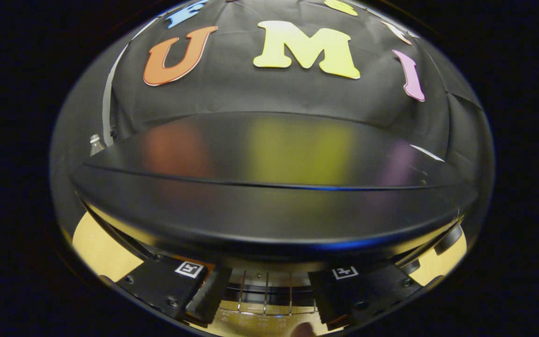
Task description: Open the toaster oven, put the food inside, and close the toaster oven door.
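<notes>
The gripper [267,292] has its two fingers spread apart with nothing pressed between them. In the gap between them, just ahead, a wire rack [265,292] shows inside the toaster oven [269,187], whose cavity lies open below its top. The oven's glossy black top rises right above the fingers, very close, and carries blurred reflections. The pale wooden counter [98,248] shows at either side beneath the oven. Beyond the oven's left corner stands the capped top of a clear bottle [95,144], near the booth's black cloth wall [260,91].
</notes>
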`<state>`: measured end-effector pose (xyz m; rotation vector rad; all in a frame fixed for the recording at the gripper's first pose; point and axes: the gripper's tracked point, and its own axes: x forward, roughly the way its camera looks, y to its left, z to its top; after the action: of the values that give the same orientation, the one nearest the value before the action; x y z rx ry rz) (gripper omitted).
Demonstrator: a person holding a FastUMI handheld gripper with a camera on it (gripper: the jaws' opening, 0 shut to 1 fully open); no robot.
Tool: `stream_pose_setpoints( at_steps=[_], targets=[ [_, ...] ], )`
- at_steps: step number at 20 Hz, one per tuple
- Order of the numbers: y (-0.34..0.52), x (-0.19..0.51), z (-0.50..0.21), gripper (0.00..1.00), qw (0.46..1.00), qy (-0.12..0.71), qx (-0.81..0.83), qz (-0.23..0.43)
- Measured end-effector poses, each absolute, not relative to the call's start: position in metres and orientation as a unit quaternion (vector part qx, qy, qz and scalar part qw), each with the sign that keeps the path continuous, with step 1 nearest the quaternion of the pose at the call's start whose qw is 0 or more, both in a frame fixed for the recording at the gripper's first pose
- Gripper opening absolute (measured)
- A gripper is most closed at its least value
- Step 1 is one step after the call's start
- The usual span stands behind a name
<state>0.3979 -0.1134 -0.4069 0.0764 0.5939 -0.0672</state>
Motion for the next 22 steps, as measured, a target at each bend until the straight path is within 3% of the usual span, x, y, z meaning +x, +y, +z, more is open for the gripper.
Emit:
stream_pose_setpoints(
  at_steps=[4, 14, 22],
  targets=[
    [-0.111, 0.381, -0.392, 0.95, 0.957, 0.283, 0.064, -0.025],
    [-0.085, 0.259, -0.328, 0.95, 0.964, 0.251, 0.088, 0.023],
    [-0.096, 0.145, -0.306, 1.00, 0.976, 0.214, 0.049, 0.010]
  ],
)
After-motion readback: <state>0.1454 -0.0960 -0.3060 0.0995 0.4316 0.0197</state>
